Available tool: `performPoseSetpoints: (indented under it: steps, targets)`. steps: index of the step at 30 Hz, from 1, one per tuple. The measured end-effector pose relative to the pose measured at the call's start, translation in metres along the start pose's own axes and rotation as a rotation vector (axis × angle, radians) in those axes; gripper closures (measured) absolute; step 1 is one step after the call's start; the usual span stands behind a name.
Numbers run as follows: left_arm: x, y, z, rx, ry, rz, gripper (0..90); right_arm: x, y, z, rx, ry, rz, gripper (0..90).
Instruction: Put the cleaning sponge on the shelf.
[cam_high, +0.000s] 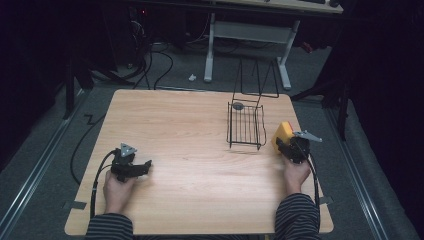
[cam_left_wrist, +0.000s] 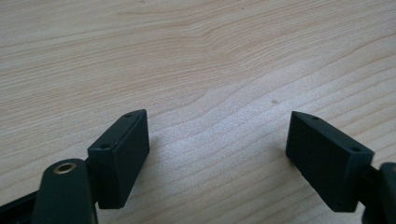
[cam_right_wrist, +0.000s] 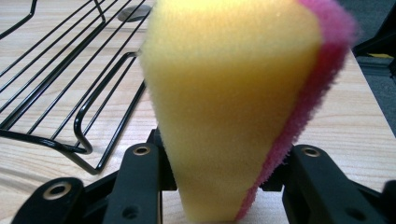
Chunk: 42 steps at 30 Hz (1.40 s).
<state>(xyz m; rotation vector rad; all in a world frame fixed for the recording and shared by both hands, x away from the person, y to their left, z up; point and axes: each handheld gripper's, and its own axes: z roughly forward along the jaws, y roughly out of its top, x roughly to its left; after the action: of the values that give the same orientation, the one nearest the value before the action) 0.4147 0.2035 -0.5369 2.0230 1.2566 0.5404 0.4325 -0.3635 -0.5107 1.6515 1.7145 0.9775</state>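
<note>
While the right gripper (cam_high: 289, 146) pinches a yellow sponge (cam_right_wrist: 229, 107) just to the right of the wire basket (cam_high: 246, 125), the left gripper (cam_left_wrist: 217, 154) rests well left of the basket, jaws spread over bare table (cam_high: 190, 150).

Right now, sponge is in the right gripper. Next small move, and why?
Probably lift and carry it left over the wire basket. The right gripper is shut on the sponge, squeezing its base, and the basket sits just beside it. The left gripper rests open.
</note>
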Motion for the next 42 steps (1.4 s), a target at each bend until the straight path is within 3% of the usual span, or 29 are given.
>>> performPoseSetpoints:
  steps: [10,29,36,39,42]
  targets:
    - [0.000,0.000,0.000,-0.001,0.000,-0.002,22.0,0.001,0.005,-0.012,-0.014,-0.002,-0.009,61.1]
    - [0.000,0.000,0.000,0.000,-0.002,-0.002,22.1,0.011,0.011,-0.036,-0.092,0.052,-0.036,61.1]
    - [0.000,0.000,0.000,0.000,-0.002,-0.002,22.0,0.016,0.013,-0.045,-0.110,0.083,-0.049,61.1]
    - [0.000,0.000,0.000,0.000,-0.002,-0.002,22.0,0.017,0.015,-0.049,-0.127,0.133,-0.028,61.1]
    - [0.000,0.000,0.000,0.000,-0.001,0.001,22.0,0.020,0.018,-0.052,-0.132,0.149,-0.028,61.1]
